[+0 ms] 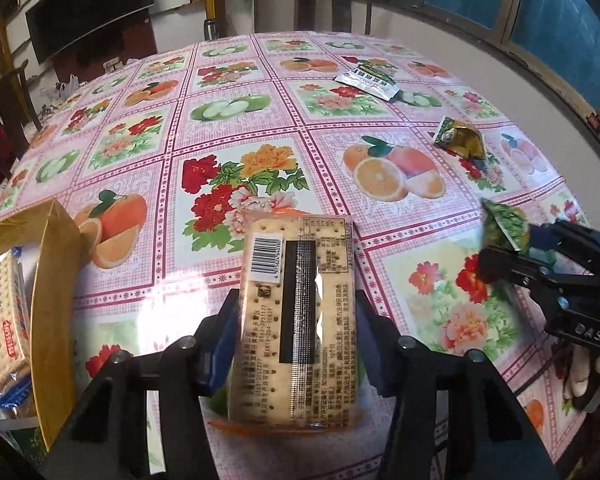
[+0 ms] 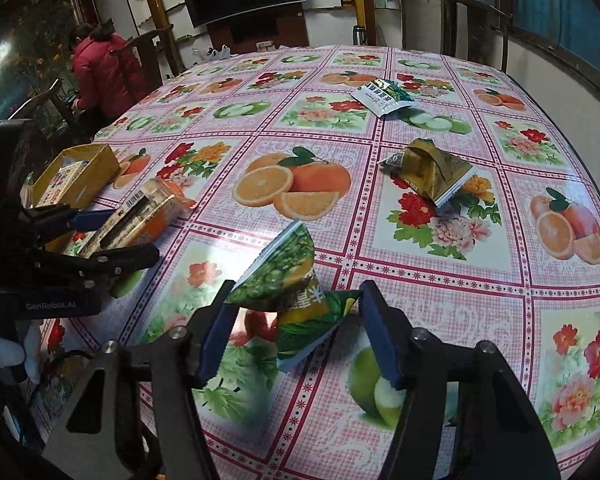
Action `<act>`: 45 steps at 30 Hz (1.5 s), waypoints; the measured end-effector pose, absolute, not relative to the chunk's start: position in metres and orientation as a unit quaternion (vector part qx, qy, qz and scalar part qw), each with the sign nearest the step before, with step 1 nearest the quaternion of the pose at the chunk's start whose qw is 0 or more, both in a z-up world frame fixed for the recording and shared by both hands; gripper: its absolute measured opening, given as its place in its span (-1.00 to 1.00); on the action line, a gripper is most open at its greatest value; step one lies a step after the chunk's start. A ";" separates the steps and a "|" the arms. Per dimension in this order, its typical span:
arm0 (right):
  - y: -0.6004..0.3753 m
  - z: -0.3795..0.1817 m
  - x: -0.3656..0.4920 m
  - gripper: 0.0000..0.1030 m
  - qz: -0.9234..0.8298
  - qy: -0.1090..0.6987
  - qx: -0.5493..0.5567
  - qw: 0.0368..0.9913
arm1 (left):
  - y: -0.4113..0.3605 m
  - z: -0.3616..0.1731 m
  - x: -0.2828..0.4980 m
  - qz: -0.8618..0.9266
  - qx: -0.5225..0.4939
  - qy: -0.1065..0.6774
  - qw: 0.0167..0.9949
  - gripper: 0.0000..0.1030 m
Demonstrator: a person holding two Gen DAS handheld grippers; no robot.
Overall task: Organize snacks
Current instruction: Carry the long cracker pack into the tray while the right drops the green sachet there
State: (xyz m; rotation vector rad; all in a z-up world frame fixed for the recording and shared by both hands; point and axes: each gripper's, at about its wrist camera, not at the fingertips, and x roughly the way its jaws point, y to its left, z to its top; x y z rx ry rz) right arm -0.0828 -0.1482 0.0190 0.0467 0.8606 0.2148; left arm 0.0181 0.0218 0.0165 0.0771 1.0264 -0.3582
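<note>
**tabletop_tom:** ok so what's each hand actually got here?

**snackwatch:** The left gripper (image 1: pixel 296 296) is clamped on the crackers (image 1: pixel 296 320). The blue pads (image 1: pixel 220 344) sit against the pack's two long edges, fingers about half spread. The barcode side faces the camera and the pack points out away from the gripper. From the right wrist view it looks tilted, with its far end toward the table (image 2: pixel 460 280).

**tabletop_tom:** and the right one?

**snackwatch:** The right gripper (image 2: pixel 297 286) has the green pouch (image 2: pixel 288 280) pinched between its tips, one pad on each side corner, medium gap. The pouch is a puffy triangle thing, peak sticking up past the fingers, bottom flap hanging toward the cloth. Can't tell if it's fully off the table.

**tabletop_tom:** where's the stuff going? I see a box (image 1: pixel 56 280)

**snackwatch:** Yep, a gold one, open, just left of the left gripper at the near table edge. There's a blue cracker pack (image 1: pixel 4 320) lying inside.

**tabletop_tom:** anything left loose?

**snackwatch:** Two things. A gold pouch (image 2: pixel 432 172) is out past the right gripper, and a white-green packet (image 2: pixel 382 94) is further back, well apart from both grippers. Both lie on the fruit-and-flower cloth.

**tabletop_tom:** someone in the back?

**snackwatch:** A person in a red jacket (image 2: pixel 104 72) is beyond the table's far left, by the chairs.
</note>
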 end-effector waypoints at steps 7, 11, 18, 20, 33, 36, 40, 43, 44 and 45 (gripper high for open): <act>-0.152 0.025 -0.091 -0.07 0.121 0.399 0.066 0.906 | 0.043 0.029 -0.001 -0.187 -0.024 0.480 0.857 0.04; -0.151 0.032 -0.100 -0.07 0.145 0.376 0.082 0.911 | 0.068 0.056 -0.022 -0.192 -0.058 0.455 0.868 0.04; -0.129 0.052 -0.110 -0.06 0.200 0.358 0.113 0.905 | 0.154 0.106 -0.054 -0.144 -0.099 0.409 0.895 0.04; -0.109 0.059 -0.112 -0.06 0.227 0.358 0.119 0.898 | 0.183 0.110 -0.058 -0.114 -0.105 0.402 0.903 0.04; 0.056 0.080 -0.107 -0.05 0.376 0.389 0.092 0.836 | 0.293 0.068 -0.101 0.017 -0.141 0.413 0.900 0.05; 0.087 0.079 -0.109 -0.05 0.403 0.401 0.083 0.818 | 0.313 0.064 -0.104 0.030 -0.166 0.407 0.898 0.34; 0.121 0.075 -0.118 -0.05 0.438 0.415 0.071 0.794 | 0.318 0.067 -0.108 0.019 -0.193 0.388 0.901 0.47; 0.144 0.070 -0.126 -0.01 0.442 0.417 0.039 0.793 | 0.316 0.072 -0.114 0.013 -0.207 0.373 0.904 0.52; 0.150 0.067 -0.127 0.00 0.440 0.418 0.027 0.794 | 0.314 0.073 -0.117 0.011 -0.210 0.369 0.905 0.52; 0.156 0.066 -0.129 0.00 0.440 0.418 0.018 0.794 | 0.314 0.075 -0.120 0.009 -0.213 0.365 0.906 0.53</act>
